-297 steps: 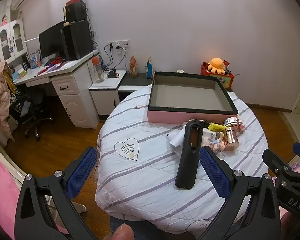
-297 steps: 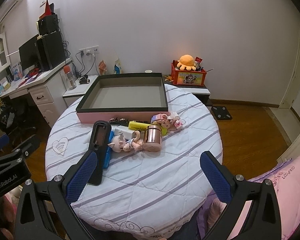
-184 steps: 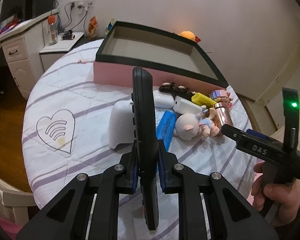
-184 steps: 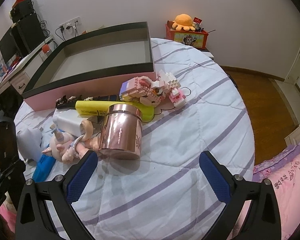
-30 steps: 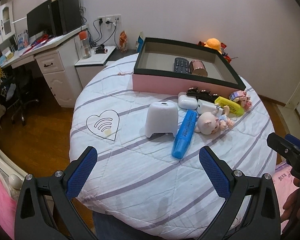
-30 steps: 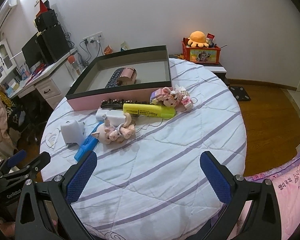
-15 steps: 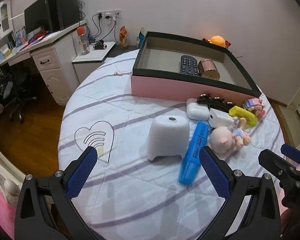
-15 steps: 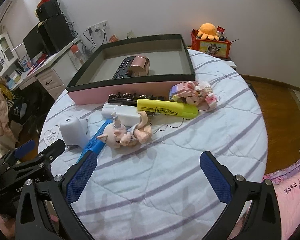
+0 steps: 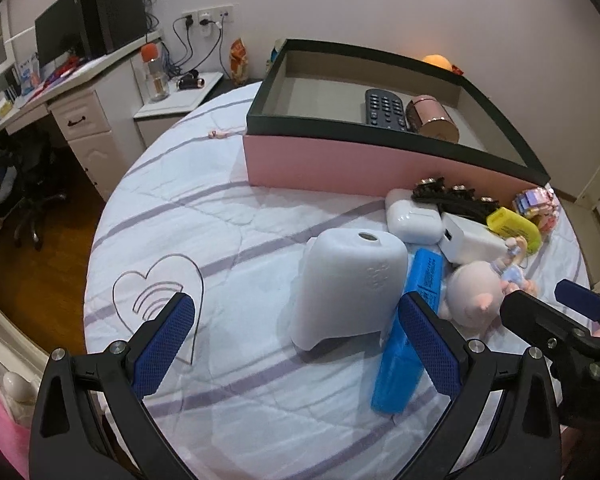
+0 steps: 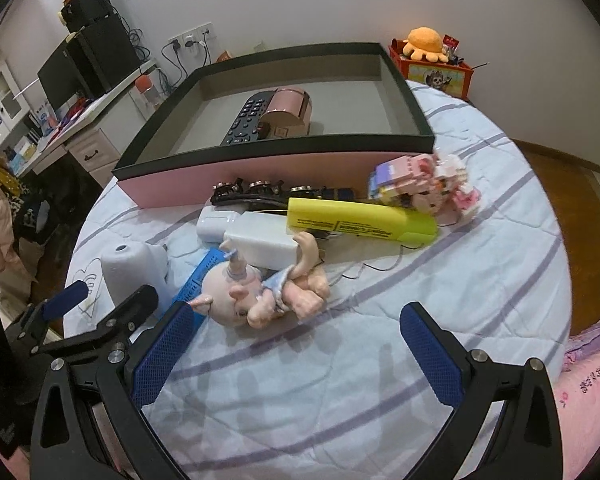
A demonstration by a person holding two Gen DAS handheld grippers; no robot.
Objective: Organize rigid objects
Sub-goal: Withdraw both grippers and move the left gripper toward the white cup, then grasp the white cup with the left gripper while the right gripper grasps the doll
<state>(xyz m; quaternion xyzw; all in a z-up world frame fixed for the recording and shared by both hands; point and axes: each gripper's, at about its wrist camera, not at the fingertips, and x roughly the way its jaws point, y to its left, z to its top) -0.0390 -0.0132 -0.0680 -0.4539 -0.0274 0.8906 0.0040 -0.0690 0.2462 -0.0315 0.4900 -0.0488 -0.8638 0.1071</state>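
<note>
A pink box with a black rim (image 9: 340, 162) (image 10: 228, 174) holds a black remote (image 9: 384, 106) (image 10: 246, 118) and a copper tin (image 9: 432, 122) (image 10: 290, 110). In front of it lie a white domed device (image 9: 346, 284) (image 10: 134, 270), a blue marker (image 9: 410, 332), a pig doll (image 10: 260, 292) (image 9: 480, 292), a white charger (image 10: 260, 238), a white earbud case (image 9: 414, 218), a yellow highlighter (image 10: 360, 222), a black hair clip (image 10: 260, 192) and a pink block toy (image 10: 424, 184). My left gripper (image 9: 296, 344) is open, its fingers either side of the white device. My right gripper (image 10: 296, 356) is open just short of the pig doll.
The objects sit on a round table with a striped white cover (image 9: 220, 216), with a heart mark (image 9: 158, 296) at the left. A desk with a monitor (image 9: 80, 28) and a low cabinet stand behind. A red box with an orange plush (image 10: 430, 56) is beyond the table.
The remote and the copper tin went from the table into the box. In the last second both grippers came down and forward, the left to the white device, the right toward the pig doll.
</note>
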